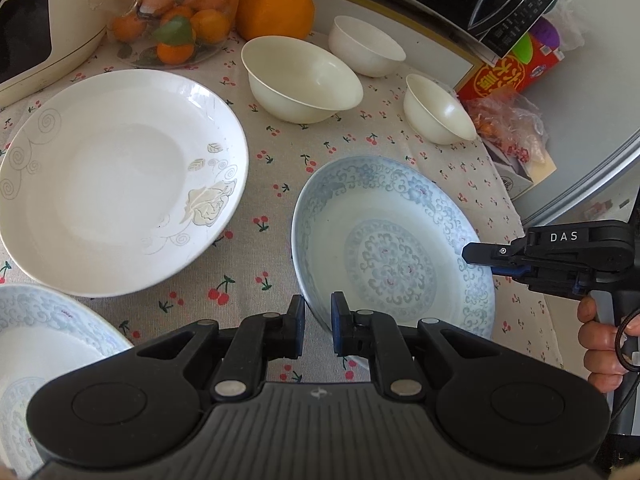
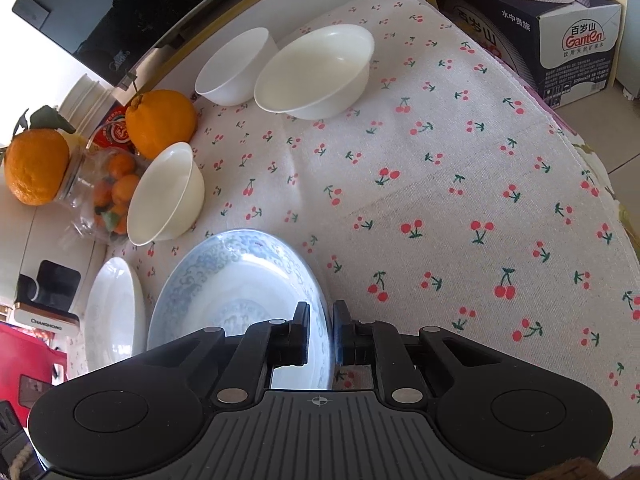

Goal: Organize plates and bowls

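Note:
A blue-patterned plate (image 1: 392, 240) (image 2: 224, 280) lies on the cherry-print cloth. My left gripper (image 1: 319, 320) is shut on its near rim. My right gripper (image 2: 321, 324) is shut on its right rim and shows from the side in the left wrist view (image 1: 476, 256), held by a hand (image 1: 600, 344). Left of this plate sits a white plate with a rose (image 1: 112, 184) (image 2: 112, 312). A second blue-patterned plate (image 1: 40, 344) is at the lower left. Three white bowls stand behind: a large one (image 1: 300, 76) (image 2: 316, 72) and two smaller ones (image 1: 366, 46) (image 1: 436, 110).
A cream rice cooker (image 1: 40, 28), a glass jar of small oranges (image 1: 176, 16) and a big orange (image 1: 276, 6) crowd the back left. Snack bags (image 1: 508, 120) and a red box lie at the cloth's right edge. A water carton (image 2: 540, 28) stands beyond the table.

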The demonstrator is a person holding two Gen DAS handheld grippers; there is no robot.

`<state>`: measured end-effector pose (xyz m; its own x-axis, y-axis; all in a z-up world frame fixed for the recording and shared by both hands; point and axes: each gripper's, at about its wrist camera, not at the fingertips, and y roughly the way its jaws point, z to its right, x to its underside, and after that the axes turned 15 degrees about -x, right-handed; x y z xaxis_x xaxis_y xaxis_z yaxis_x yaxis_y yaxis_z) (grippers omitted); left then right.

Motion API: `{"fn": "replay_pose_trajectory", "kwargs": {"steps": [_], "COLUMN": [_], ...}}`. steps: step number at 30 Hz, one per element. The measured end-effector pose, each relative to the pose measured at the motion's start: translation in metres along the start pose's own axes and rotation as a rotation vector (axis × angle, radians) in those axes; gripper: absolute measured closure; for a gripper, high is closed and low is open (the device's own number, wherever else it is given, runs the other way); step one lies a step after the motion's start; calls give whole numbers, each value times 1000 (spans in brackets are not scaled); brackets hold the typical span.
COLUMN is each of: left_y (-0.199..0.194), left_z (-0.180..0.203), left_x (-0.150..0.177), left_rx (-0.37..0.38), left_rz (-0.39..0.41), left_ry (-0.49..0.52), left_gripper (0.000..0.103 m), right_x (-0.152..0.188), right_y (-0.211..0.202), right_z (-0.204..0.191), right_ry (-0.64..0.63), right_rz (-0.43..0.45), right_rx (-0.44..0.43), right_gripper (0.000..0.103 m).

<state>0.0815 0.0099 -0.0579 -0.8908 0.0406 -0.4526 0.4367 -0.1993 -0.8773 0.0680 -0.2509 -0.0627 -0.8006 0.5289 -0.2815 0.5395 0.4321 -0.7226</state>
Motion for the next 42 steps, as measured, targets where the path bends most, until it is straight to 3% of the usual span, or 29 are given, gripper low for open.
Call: {"fn": "replay_pose_trajectory", "kwargs": {"steps": [16, 22, 27, 30, 33, 35, 42], "left_y": [4, 5, -7, -17, -27, -34, -53], "left_z": [6, 3, 4, 3, -2, -7, -35], "left_x": [1, -1, -1, 1, 4, 6, 10], "left_rx": [-3, 23, 11, 19, 32, 23, -27], "left_rz": [-14, -19, 22, 47, 81, 99, 168], "left_ry": [30, 6, 13, 14, 13, 12, 6], "left_gripper": [91, 82, 52, 41, 26, 19, 3], "right_x": [9, 8, 7, 6, 7, 10, 33], "right_y": [-3, -2, -9, -15, -19, -21, -12], "right_z": [0, 0, -6, -12, -21, -30, -84], "right_ry": [-4, 1, -21, -44, -63, -93, -312], "right_rz": [-15, -20, 22, 50, 60, 64, 62], "right_rx": [33, 37, 54, 47, 16, -13, -75], "right_gripper": [87, 87, 74, 65, 49, 36, 20]}}
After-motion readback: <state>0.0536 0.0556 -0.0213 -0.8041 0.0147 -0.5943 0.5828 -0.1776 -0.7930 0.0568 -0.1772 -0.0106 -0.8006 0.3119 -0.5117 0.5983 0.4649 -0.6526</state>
